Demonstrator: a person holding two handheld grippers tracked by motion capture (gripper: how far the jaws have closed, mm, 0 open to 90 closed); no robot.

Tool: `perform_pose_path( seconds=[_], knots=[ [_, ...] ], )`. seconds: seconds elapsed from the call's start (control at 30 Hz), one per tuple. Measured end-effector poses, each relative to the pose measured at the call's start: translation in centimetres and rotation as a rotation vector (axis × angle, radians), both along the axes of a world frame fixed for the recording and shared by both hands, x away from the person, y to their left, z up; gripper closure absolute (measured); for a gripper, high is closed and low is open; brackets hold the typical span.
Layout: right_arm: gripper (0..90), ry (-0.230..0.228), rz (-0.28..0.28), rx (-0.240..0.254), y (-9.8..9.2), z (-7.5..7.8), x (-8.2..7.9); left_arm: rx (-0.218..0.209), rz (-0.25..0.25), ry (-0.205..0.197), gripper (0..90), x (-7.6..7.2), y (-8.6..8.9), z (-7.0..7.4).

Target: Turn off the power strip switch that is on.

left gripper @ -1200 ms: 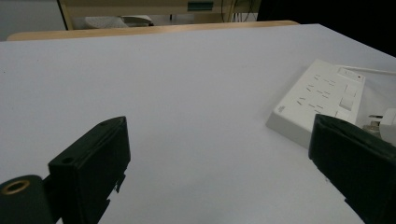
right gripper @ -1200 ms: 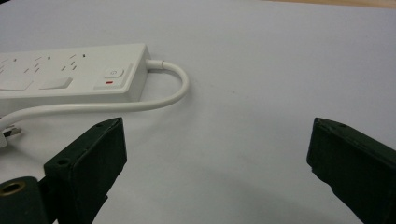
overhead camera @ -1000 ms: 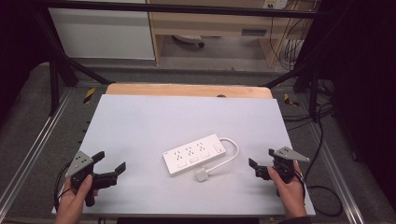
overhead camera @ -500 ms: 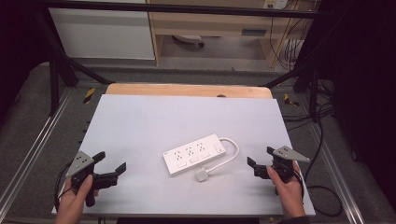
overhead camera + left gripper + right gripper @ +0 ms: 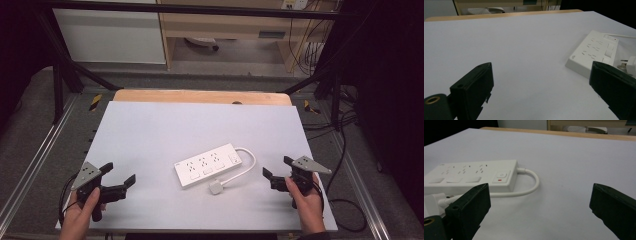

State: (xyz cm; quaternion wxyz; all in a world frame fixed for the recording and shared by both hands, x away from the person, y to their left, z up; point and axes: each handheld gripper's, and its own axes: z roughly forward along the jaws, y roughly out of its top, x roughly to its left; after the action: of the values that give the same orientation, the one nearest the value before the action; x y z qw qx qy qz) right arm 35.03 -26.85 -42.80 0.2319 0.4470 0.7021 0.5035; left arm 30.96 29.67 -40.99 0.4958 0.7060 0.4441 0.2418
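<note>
High view: we see our left gripper [image 5: 116,181] near the table's [image 5: 150,130] front left corner, jaws spread and holding nothing, and our right gripper [image 5: 274,174] near the front right, likewise spread and empty. The white power strip [image 5: 208,164] lies flat between them, well apart from the left gripper and nearer the right one. Its cord [image 5: 248,162] loops round toward the right gripper, and the plug [image 5: 216,187] rests just in front of the strip.

Left gripper view: the strip [image 5: 594,52] sits ahead and to the right of the wide-apart jaws, with the plug [image 5: 630,65] just beyond the right-hand jaw.

Right gripper view: the strip [image 5: 471,175] lies ahead and left of the jaws, its switch end nearest, and the cord [image 5: 534,182] arcs into the gap between them.

We judge the main risk to be the smooth, light strip skidding if one jaw touches it first. A jaw could also snag the loose cord and drag the strip askew.
</note>
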Motion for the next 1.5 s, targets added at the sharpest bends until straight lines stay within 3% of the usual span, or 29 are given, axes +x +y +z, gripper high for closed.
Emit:
perform_pose_path(
  seconds=[0.2, 0.43, 0.97, 1.5],
  knots=[
    [4.2, -0.026, 0.020, 0.001, 0.7, 0.3, 0.0, -0.003, -0.001, 0.002, 5.2, 0.0, -0.1, -0.1],
    [4.1, -0.024, 0.023, 0.056, 1.4, 0.8, 0.0, 0.000, -0.002, 0.001, 5.2, 0.0, -0.1, -0.1],
    [4.1, -0.053, 0.095, 0.071, 5.0, 2.6, 0.3, 0.000, -0.006, -0.001, 5.2, 0.0, -0.2, -0.1],
    [3.4, -0.056, 0.152, 0.064, 8.1, 3.3, 1.1, -0.005, -0.003, 0.000, 5.2, 0.0, -0.1, -0.1]
  ],
)
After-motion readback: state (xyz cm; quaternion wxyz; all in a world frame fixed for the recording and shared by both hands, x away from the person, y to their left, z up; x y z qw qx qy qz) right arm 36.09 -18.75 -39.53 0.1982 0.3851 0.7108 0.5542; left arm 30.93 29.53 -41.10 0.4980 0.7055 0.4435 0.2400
